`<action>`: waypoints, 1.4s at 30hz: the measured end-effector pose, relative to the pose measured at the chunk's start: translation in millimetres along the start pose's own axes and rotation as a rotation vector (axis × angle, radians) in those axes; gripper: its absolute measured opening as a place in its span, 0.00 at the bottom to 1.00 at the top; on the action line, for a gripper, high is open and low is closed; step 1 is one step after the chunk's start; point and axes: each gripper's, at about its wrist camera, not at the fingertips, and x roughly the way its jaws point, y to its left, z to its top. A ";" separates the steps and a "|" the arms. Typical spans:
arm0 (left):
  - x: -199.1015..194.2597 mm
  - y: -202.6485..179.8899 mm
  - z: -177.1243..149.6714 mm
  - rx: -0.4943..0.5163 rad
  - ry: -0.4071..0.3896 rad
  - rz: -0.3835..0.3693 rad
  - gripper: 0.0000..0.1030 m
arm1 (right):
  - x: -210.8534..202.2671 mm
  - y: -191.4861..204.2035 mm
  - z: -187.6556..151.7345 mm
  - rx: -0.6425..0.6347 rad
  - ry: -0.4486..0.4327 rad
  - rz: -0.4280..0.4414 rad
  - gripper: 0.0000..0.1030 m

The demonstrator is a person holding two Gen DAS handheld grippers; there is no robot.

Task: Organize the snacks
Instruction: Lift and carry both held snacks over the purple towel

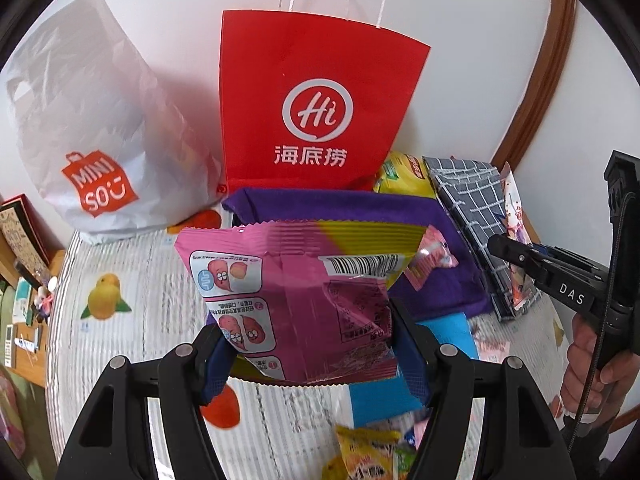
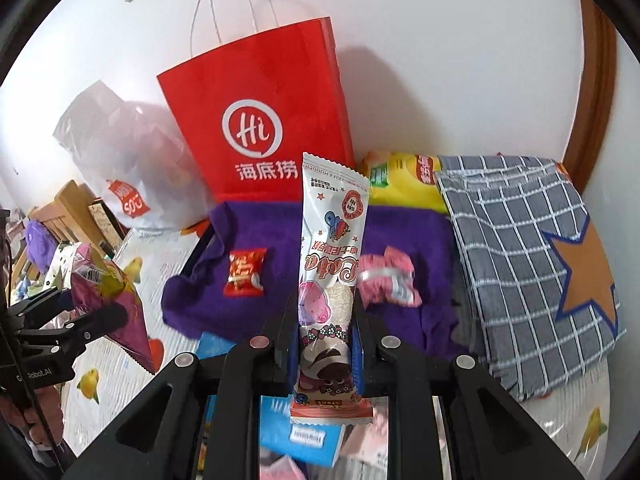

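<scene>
Between the two blue-padded fingers of my left claw sits a crinkly pink and yellow snack bag printed with cartoon sweet potatoes, clamped at its lower part and held up above the white fruit-print table cover. My right claw is closed on a tall white wrapper bar with a pink bear and berry pictures, which stands upright between the fingers. Beyond both, a purple felt tray lies on the cover; on it rest a small red wrapped candy to the left and a crumpled pink wrapped sweet to the right, apart from each other. At the far side a red paper carrier bag with white string handles stands against the wall, a white plastic shopping bag with an orange logo to its left. Right of the tray lies a grey checked cloth with an orange star, and a yellow crisp bag pokes out behind it. Near my right claw a blue box lies on the cover.
</scene>
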 end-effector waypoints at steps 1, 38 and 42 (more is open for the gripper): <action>2.8 0.7 3.6 -0.001 0.001 0.001 0.66 | 2.9 -0.5 3.5 0.001 0.000 0.000 0.20; 104.3 30.4 67.1 -0.111 0.088 0.001 0.66 | 104.1 -35.9 31.3 0.026 0.151 0.012 0.21; 107.5 29.0 66.9 -0.106 0.099 0.005 0.66 | 109.2 -30.7 26.4 0.013 0.172 0.020 0.21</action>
